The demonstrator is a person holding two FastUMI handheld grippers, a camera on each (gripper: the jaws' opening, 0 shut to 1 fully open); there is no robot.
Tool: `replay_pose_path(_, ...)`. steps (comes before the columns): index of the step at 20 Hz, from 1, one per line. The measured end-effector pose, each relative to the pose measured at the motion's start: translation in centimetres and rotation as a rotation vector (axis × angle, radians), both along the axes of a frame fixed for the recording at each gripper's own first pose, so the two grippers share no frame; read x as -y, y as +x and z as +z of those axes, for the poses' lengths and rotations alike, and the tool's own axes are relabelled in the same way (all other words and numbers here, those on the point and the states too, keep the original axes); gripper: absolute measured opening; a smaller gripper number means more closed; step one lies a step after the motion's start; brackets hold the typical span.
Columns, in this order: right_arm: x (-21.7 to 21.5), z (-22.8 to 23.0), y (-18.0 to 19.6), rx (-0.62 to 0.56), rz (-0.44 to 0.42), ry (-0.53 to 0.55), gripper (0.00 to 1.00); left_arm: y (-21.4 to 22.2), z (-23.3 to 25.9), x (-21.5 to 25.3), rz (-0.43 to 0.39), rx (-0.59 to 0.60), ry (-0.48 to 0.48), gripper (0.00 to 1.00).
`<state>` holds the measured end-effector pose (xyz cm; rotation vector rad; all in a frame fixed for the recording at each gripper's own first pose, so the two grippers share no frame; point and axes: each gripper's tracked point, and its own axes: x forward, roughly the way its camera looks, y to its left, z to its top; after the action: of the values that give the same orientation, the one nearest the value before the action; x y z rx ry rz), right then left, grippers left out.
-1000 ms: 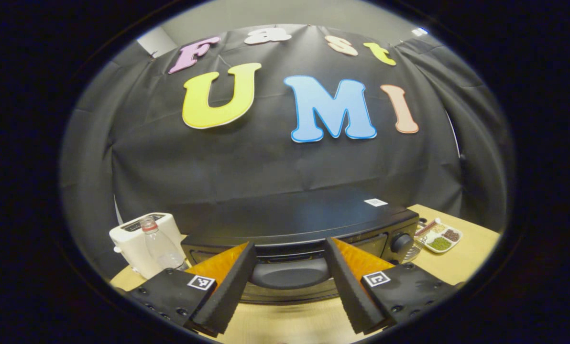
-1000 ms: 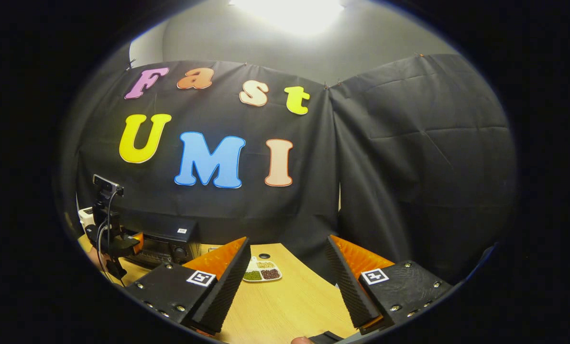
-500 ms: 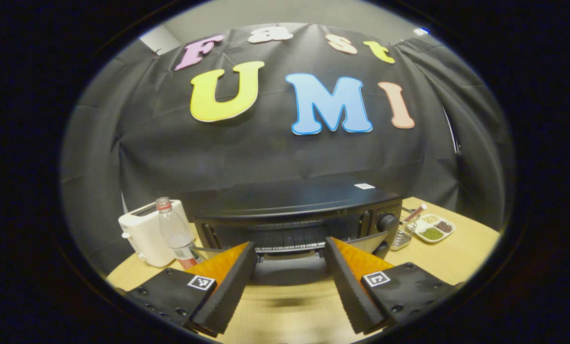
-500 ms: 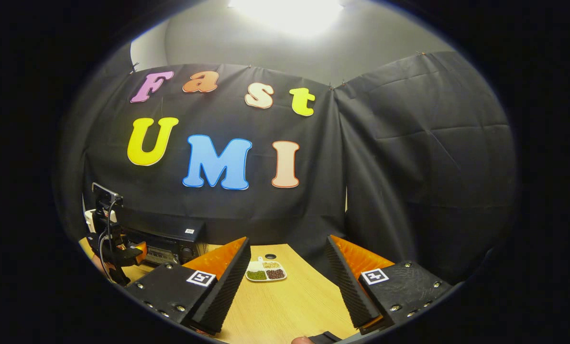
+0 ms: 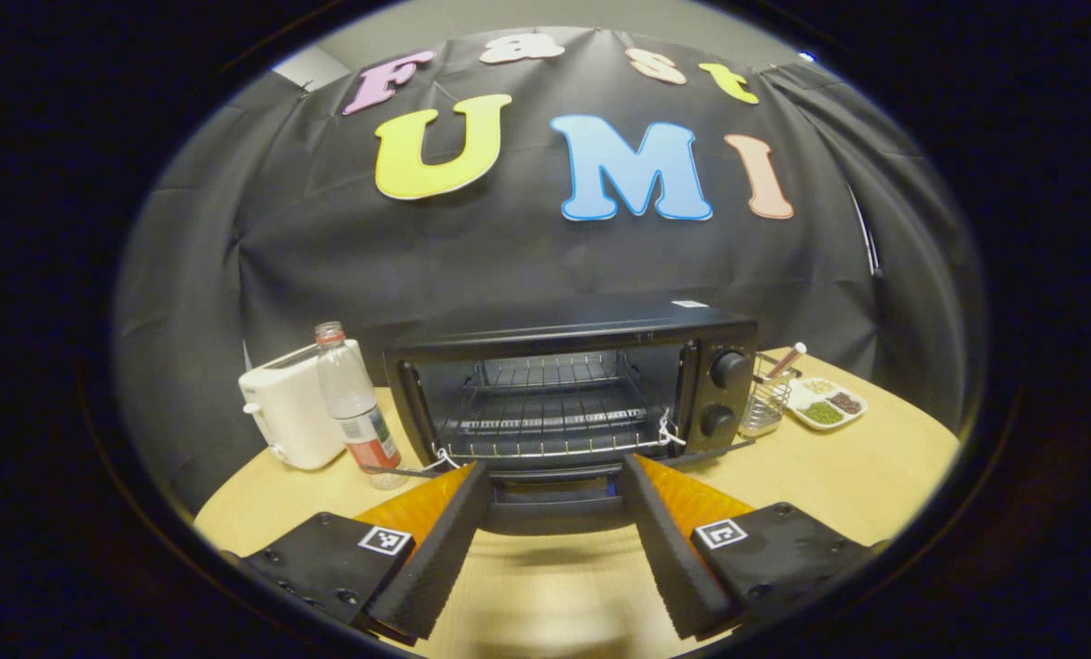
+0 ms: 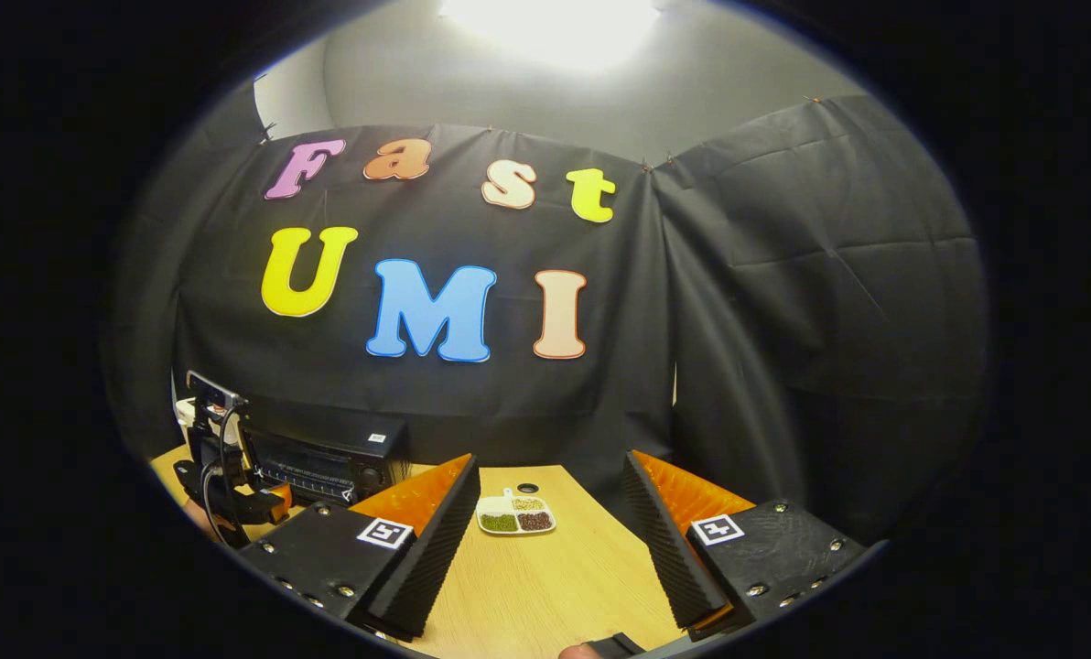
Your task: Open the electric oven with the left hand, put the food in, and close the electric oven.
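Swinging down since a second ago, the oven [image 5: 564, 384] door [image 5: 555, 503] now lies flat between the left gripper's [image 5: 555, 549] wide-spread fingers, showing the rack [image 5: 545, 412]. Right gripper [image 6: 545, 549] hangs wide over the table [image 6: 545, 586], with the food tray [image 6: 515, 514] just ahead.

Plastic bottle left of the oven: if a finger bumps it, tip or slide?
The plastic bottle would probably tip: it stands tall and narrow on the table. It looks mostly empty, so likely light and easily knocked. It stands right beside the white toaster, which might stop a fall that way.
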<state>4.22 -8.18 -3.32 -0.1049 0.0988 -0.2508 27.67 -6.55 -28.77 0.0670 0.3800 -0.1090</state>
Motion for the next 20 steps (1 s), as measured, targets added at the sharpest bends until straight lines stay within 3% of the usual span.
replay_pose_path(4, 0.3, -0.2, -0.7, -0.011, 0.003, 0.005, 0.95, -1.4, -1.8, 0.0, -0.001, -0.036, 0.017, 1.00)
replay_pose_path(6, 0.4, -0.5, -1.0, -0.018, 0.002, 0.009, 0.95, -1.9, -2.5, 0.0, 0.003, -0.052, 0.014, 0.91)
replay_pose_path(9, 0.6, -0.7, -1.6, -0.027, -0.001, 0.017, 0.95, -2.5, -3.3, 0.1, 0.008, -0.071, 0.016, 0.92)
replay_pose_path(10, 0.6, -0.7, -1.8, -0.028, -0.003, 0.018, 0.95, -2.7, -3.7, 0.1, 0.008, -0.077, 0.019, 0.97)
replay_pose_path(16, 0.7, -1.4, -2.2, -0.053, 0.001, 0.028, 0.95, -4.2, -6.7, 0.0, 0.023, -0.146, 0.021, 0.92)
replay_pose_path(17, 0.6, -1.4, -2.2, -0.057, 0.005, 0.030, 0.95, -4.4, -7.0, -0.1, 0.025, -0.156, 0.023, 1.00)
replay_pose_path(20, 0.3, -1.7, -2.1, -0.066, 0.023, 0.029, 0.95, -5.4, -7.8, -0.1, 0.023, -0.175, 0.032, 1.00)
